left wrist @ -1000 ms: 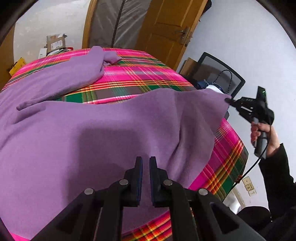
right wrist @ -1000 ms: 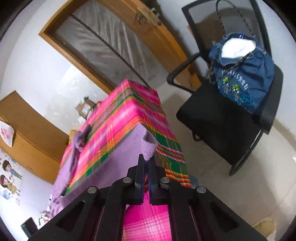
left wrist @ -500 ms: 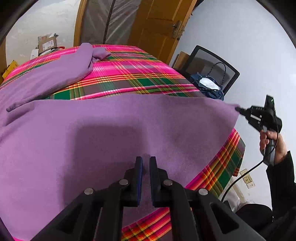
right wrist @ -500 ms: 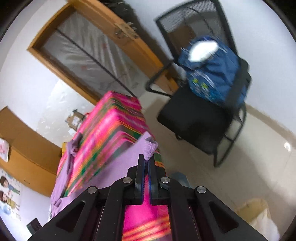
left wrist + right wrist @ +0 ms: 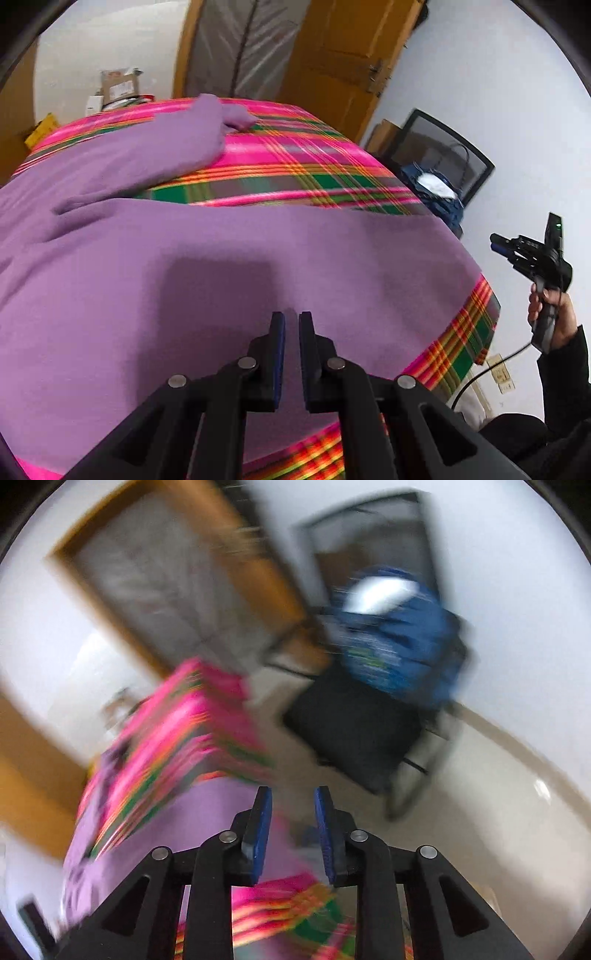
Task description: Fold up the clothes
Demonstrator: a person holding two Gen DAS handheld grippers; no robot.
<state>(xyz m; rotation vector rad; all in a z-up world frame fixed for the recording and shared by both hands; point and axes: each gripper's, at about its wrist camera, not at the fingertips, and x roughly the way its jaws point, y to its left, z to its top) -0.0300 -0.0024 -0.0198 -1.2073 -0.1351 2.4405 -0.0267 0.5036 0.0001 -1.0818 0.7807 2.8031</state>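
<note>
Could go sideways right at the left gripper point(image 5: 288, 317): pressed almost together, low over the near hem of the purple garment point(image 5: 258, 266), no telling whether pinching fabric or just air, so tugging now might drag the body off square or bunch it. Further right, right gripper point(image 5: 291, 794) spread wide, jaws just been opening, nothing between, carried by a hand point(image 5: 550, 317) just off the garment's right corner, clear of the cloth. Otherwise lying flat across the plaid-covered table point(image 5: 280, 162), one sleeve stretched far left. Beyond, an office chair point(image 5: 354, 738) with a blue bag point(image 5: 399, 646).
</note>
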